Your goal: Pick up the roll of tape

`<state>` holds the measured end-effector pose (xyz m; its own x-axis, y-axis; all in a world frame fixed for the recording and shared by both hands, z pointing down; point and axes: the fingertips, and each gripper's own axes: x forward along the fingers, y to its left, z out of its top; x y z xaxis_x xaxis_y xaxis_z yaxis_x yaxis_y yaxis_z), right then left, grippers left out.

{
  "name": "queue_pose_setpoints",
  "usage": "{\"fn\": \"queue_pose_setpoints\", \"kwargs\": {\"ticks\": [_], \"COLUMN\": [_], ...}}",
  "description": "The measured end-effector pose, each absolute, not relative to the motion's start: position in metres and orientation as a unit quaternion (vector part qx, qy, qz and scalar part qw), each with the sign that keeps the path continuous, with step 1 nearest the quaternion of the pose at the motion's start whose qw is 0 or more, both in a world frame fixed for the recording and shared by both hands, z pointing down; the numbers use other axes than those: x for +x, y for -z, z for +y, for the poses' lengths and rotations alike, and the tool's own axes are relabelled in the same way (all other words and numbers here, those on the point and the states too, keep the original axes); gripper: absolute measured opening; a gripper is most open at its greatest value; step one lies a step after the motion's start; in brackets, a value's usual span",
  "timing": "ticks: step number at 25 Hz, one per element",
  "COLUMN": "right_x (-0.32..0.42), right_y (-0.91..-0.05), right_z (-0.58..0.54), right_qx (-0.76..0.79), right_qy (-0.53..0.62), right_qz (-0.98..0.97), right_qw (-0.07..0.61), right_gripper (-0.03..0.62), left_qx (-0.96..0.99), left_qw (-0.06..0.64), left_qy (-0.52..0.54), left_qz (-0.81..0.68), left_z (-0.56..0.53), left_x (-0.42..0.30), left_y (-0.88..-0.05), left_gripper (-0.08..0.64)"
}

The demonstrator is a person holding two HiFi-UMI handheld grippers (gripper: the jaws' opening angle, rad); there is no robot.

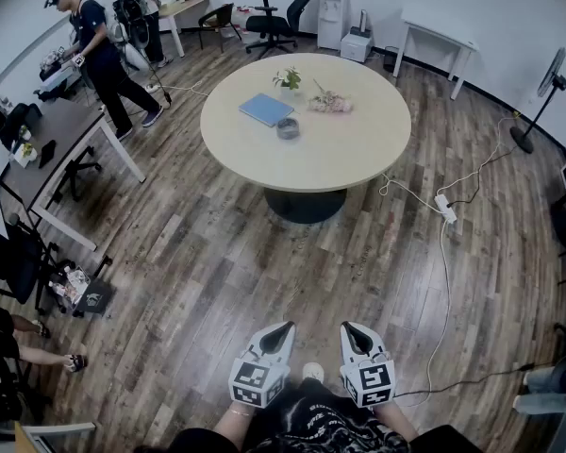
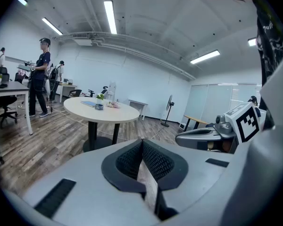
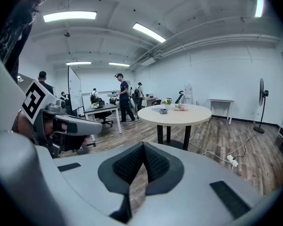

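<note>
Standing far back, you hold the left gripper and the right gripper low by your tummy. Both sets of fingers are squeezed tight together with nothing in them. The roll of tape sits on the round counter at 12 o'clock, just by the blue book. Walk up close first. Then open one set of fingers wide, come down over the ring's side, and squeeze gently so it does not slide.
</note>
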<state>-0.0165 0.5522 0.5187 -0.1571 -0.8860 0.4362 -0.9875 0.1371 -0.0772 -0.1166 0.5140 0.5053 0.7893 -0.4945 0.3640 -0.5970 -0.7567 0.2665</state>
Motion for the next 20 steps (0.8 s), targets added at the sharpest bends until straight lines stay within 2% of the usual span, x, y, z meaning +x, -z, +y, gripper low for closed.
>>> {"fn": "queue_pose_setpoints", "kwargs": {"ticks": [9,14,15,17,20], "right_x": [-0.039,-0.038,-0.039,-0.044,-0.052], "right_y": [-0.516,-0.507,-0.505,-0.5,-0.495], "right_z": [0.572,0.573,0.573,0.571,0.569], "right_qx": [0.636,0.652,0.649,0.637,0.626], "right_qy": [-0.176,-0.183,-0.185,-0.185,-0.174], "right_qz": [-0.737,-0.728,-0.731,-0.744,-0.755], "right_qw": [0.146,0.107,0.097,0.086,0.085], "right_gripper": [0.008,0.011,0.034,0.237,0.301], "left_qx": [0.923,0.923,0.924,0.929,0.935], "left_qw": [0.195,0.205,0.207,0.207,0.207], "left_qy": [-0.134,-0.119,-0.116,-0.116,-0.114], "left_qz": [-0.303,-0.302,-0.299,-0.284,-0.264], "left_z": [0.534,0.536,0.537,0.539,0.541], "left_x": [-0.145,-0.152,-0.151,-0.15,-0.152], "left_y": [-0.506,-0.503,-0.502,-0.501,-0.499], "left_gripper": [0.02,0.023,0.048,0.218,0.327]}}
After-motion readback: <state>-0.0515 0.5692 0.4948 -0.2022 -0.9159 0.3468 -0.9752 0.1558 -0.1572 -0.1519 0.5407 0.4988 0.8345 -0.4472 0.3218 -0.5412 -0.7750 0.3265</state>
